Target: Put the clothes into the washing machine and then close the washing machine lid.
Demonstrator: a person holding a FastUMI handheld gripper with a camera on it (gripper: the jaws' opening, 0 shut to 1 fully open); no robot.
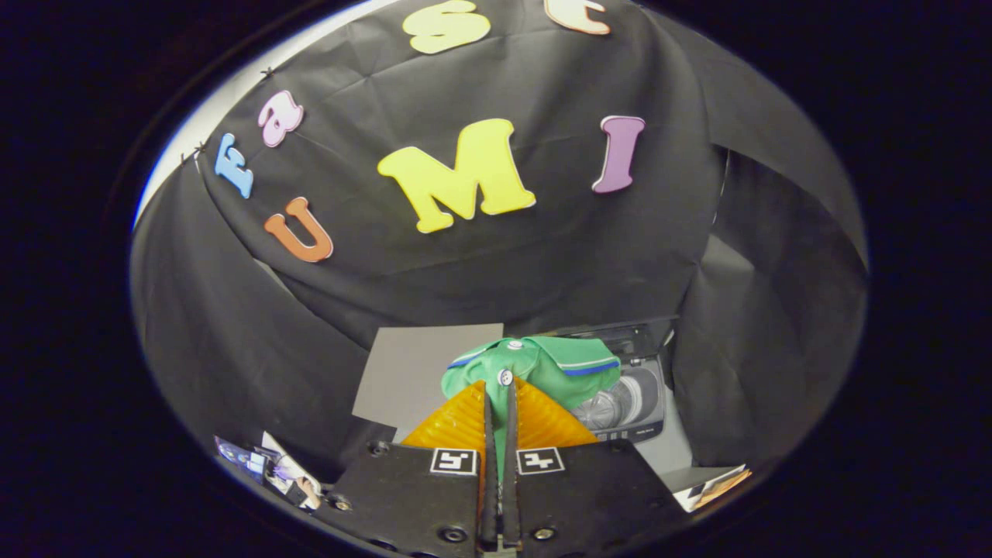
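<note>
A green garment (542, 368) with blue-and-white trim and white buttons hangs bunched from my gripper (500, 387). Both fingers are pressed together on its cloth, which also shows in the narrow slit between them. Just beyond and to the right of the garment stands a small washing machine (632, 403), its lid (620, 337) raised at the back and the ribbed drum open beneath. The garment covers the left part of the machine's opening from this angle. I cannot tell how high the cloth hangs above the drum.
A grey sheet (411, 372) lies on the surface left of the garment. Black cloth walls close in behind and on both sides. Printed papers (271, 465) lie near the left finger's base and another printed sheet (709, 484) lies to the right.
</note>
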